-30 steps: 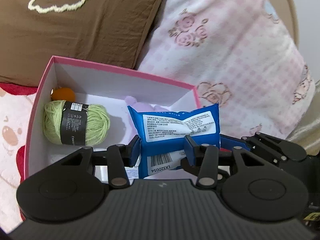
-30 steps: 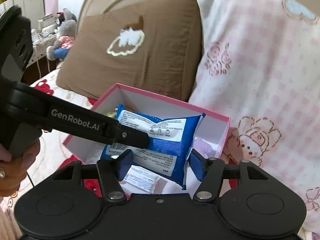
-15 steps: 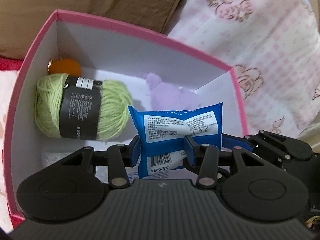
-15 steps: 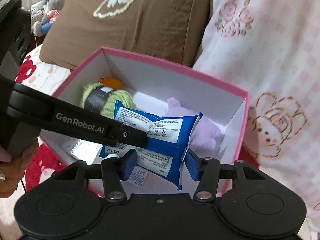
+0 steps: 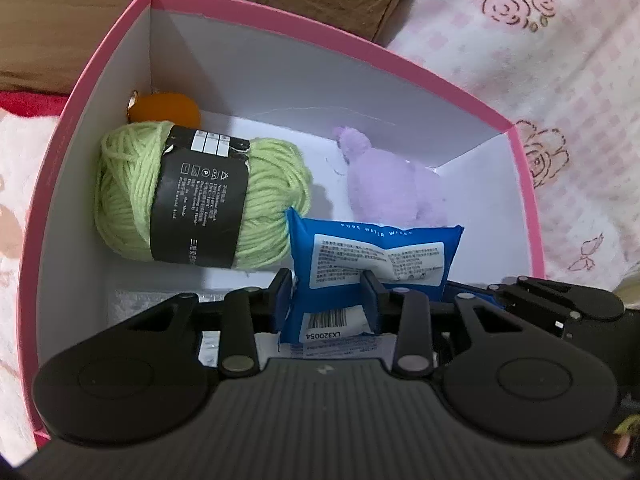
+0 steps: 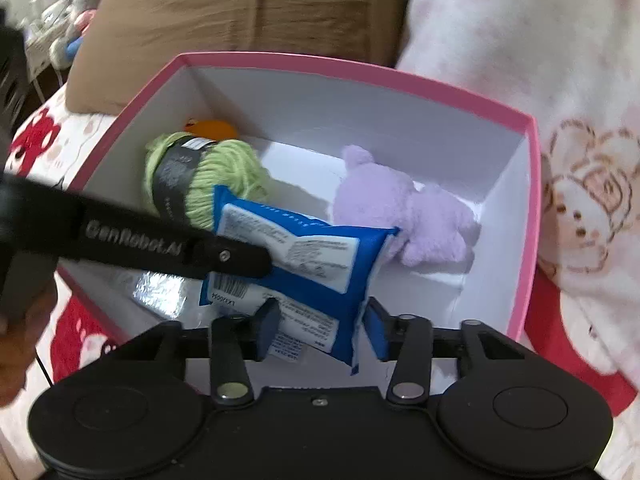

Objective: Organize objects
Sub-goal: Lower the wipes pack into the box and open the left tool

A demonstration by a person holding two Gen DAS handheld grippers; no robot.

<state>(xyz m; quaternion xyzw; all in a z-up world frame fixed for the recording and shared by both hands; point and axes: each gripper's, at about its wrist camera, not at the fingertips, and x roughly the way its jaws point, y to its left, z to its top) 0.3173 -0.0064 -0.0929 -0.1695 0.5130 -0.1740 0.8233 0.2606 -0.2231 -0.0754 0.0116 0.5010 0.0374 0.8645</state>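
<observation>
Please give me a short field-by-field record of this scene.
container: pink cardboard box with white inside
held item: blue plastic wipes pack, above the box floor
left tool: shut on the pack, just been closing
right tool: shut on the pack, just been closing
already inside: green yarn ball, purple plush toy, orange round object

A pink box (image 5: 400, 58) crowded by green yarn (image 5: 200, 196) left and purple plush toy (image 5: 394, 188) right; the floor between them seems bare.
</observation>
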